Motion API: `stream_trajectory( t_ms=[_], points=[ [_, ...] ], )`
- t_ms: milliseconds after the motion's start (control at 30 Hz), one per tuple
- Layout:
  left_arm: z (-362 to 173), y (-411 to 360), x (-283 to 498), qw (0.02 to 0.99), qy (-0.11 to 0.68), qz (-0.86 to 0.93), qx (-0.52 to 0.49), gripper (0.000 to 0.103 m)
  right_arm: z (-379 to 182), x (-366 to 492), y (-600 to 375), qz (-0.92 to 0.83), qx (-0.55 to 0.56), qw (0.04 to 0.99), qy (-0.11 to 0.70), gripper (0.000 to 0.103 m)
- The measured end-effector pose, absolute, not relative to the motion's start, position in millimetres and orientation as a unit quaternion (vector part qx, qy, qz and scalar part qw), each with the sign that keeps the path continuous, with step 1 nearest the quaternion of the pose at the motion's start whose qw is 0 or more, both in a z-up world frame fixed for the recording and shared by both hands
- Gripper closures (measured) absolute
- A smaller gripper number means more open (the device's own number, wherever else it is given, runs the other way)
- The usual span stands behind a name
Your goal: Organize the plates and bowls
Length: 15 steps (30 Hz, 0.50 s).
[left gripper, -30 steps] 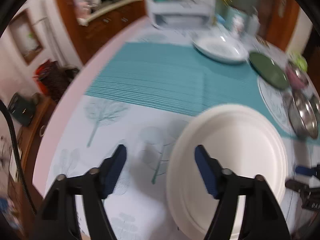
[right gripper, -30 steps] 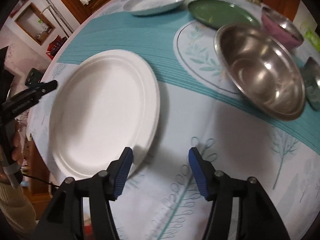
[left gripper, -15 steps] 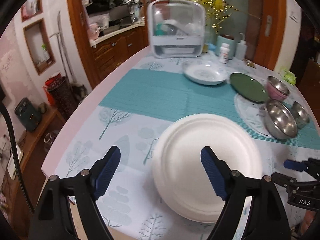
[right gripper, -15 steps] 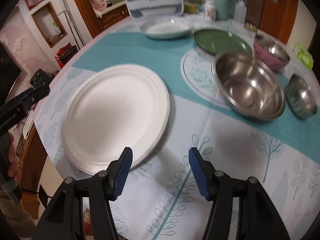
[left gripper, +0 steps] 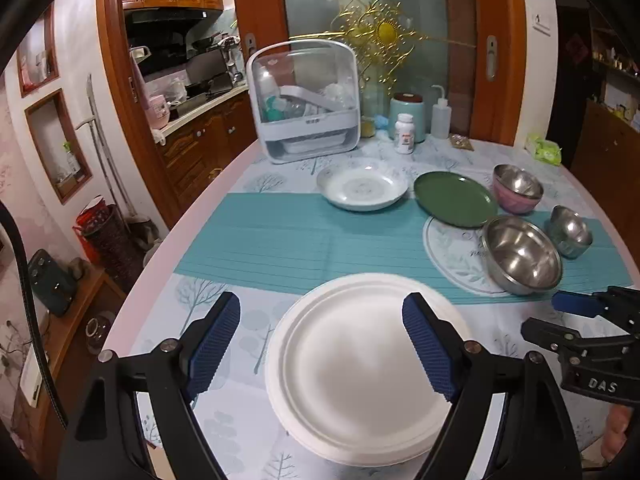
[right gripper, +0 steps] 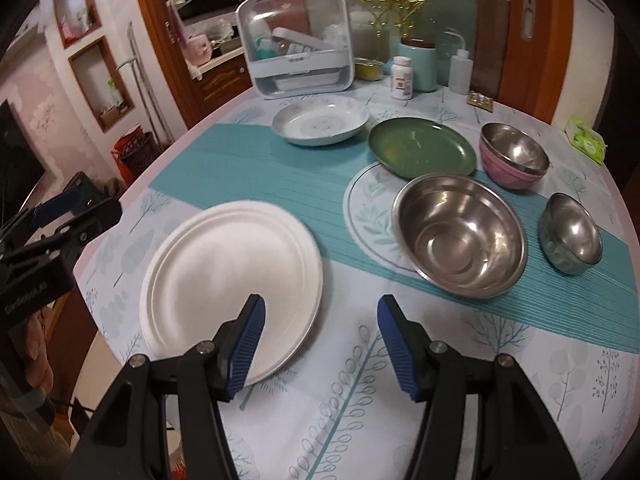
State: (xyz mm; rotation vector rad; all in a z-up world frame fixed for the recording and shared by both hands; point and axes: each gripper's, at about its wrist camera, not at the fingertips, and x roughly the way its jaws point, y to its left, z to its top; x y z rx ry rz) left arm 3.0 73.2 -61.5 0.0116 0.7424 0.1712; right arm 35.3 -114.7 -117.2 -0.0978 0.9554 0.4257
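White paper plate [left gripper: 360, 368] lying on counter [right gripper: 500, 380]; left tool [left gripper: 322, 344] hovering above, spread apart; right tool [right gripper: 320, 344] gaping beside rim.

"DAS" stands in white on the right gripper [left gripper: 592, 322], at the right of the left claw's view; other labels are too blurred.

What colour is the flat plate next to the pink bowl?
Dark green, clearest in the right wrist view.
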Motion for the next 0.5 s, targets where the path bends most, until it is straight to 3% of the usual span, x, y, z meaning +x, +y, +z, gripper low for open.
stream_trajectory(
  t_ms=[500],
  points=[
    [-55.8,68.5,8.3,0.93,0.358,0.079,0.014,0.021,-95.7,49.0,-125.0,0.2,-0.003,0.87,0.451,0.044]
  ],
)
